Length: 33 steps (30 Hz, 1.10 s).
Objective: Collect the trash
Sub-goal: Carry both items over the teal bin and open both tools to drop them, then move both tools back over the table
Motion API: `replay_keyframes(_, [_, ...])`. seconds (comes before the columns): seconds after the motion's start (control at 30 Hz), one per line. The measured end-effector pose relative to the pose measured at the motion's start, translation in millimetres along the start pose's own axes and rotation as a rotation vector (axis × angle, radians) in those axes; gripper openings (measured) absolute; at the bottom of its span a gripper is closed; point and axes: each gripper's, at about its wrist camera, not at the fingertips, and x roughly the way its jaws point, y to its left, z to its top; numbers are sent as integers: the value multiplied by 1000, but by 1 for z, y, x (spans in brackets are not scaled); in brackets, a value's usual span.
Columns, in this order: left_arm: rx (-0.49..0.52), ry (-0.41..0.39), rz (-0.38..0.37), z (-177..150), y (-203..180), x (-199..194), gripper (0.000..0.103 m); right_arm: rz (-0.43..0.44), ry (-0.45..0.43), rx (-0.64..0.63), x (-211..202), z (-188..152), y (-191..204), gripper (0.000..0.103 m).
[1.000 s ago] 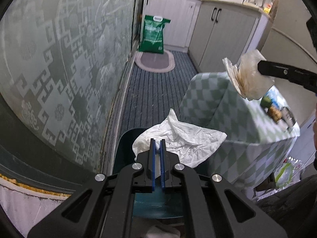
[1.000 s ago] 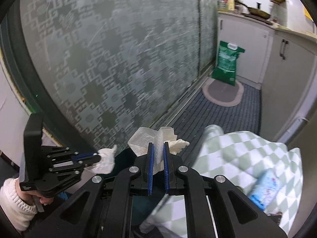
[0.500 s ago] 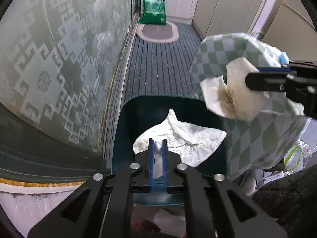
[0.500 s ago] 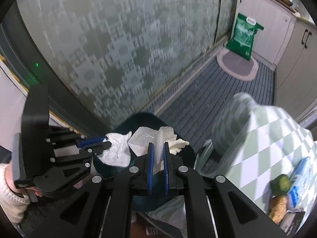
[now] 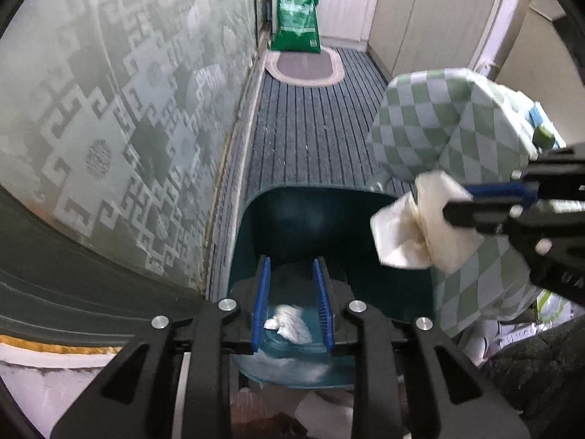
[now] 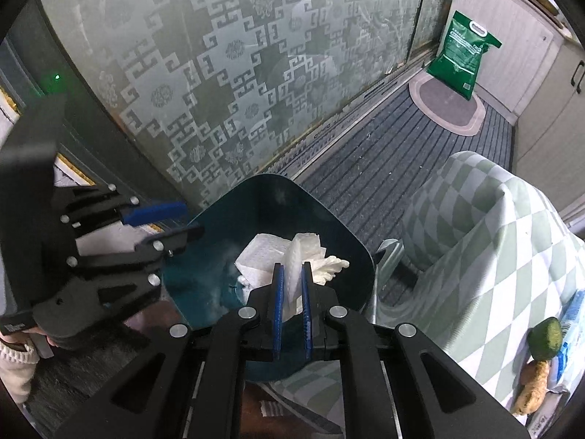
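Observation:
A dark teal trash bin [image 5: 310,219] stands on the floor beside the frosted glass door; it also shows in the right wrist view [image 6: 270,212]. My left gripper [image 5: 292,274] is open and empty over the bin's mouth; in the right wrist view it [image 6: 172,219] is at the left. A crumpled white paper [image 5: 289,323] lies inside the bin below it. My right gripper [image 6: 291,274] is shut on a wad of white paper towel [image 6: 289,259] above the bin. In the left wrist view this towel [image 5: 420,230] hangs over the bin's right rim.
A table with a green checkered cloth [image 6: 493,237] stands right of the bin, with food items [image 6: 544,336] on it. The patterned glass door [image 5: 109,109] is at the left. A green bag [image 5: 298,18] and an oval mat [image 5: 303,66] lie at the far end by cabinets.
My left gripper has opened and let go of its white paper, which now lies in the bin. My right gripper has come lower over the bin with its towel.

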Motion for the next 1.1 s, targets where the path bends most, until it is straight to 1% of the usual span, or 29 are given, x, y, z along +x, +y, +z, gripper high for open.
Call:
replay_keyframes(0.03, [-2, -15, 3, 1, 0, -3, 27, 1, 2, -1, 1, 0, 1, 9])
replay_keyframes(0.17, [-32, -119, 0, 8, 3, -26, 27, 6, 15, -4, 7, 0, 2, 10])
replay_keyframes(0.27, [-51, -231, -23, 13, 3, -51, 28, 10, 26, -9, 11, -1, 4, 10])
replay_keyframes(0.37, [-59, -315, -42, 16, 1, -68, 31, 16, 33, -13, 15, -1, 7, 11])
replay_keyframes(0.4, [-67, -354, -52, 17, 2, -76, 34, 20, 35, -14, 16, -1, 8, 11])
replay_keyframes(0.5, [-89, -429, -69, 20, 4, -90, 39, 28, 42, -18, 19, -3, 10, 12])
replay_keyframes(0.57, [-101, -466, -74, 20, 4, -98, 40, 39, 40, -21, 20, -2, 12, 13])
replay_keyframes(0.67, [-110, -509, -84, 22, 3, -107, 43, 57, 34, -23, 20, -2, 14, 20])
replay_keyframes(0.7, [-111, -526, -87, 21, 1, -111, 44, 59, 31, -23, 19, -2, 14, 26])
replay_keyframes(0.73, [-111, -538, -91, 22, 0, -114, 44, 65, 25, -19, 18, -2, 14, 29])
replay_keyframes(0.77, [-111, -547, -96, 21, -1, -116, 45, 70, 19, -14, 17, -2, 14, 36])
replay_keyframes(0.8, [-114, -566, -104, 22, -1, -120, 47, 76, 12, -9, 16, -1, 13, 40])
replay_keyframes(0.87, [-114, -595, -117, 23, -3, -127, 51, 105, -15, 4, 10, -1, 10, 42])
replay_keyframes(0.93, [-108, -616, -126, 22, -7, -133, 54, 125, -49, 17, 1, 0, 8, 45])
replay_keyframes(1.1, [-88, -681, -158, 20, -20, -151, 63, 128, -153, 29, -25, 2, 2, 51])
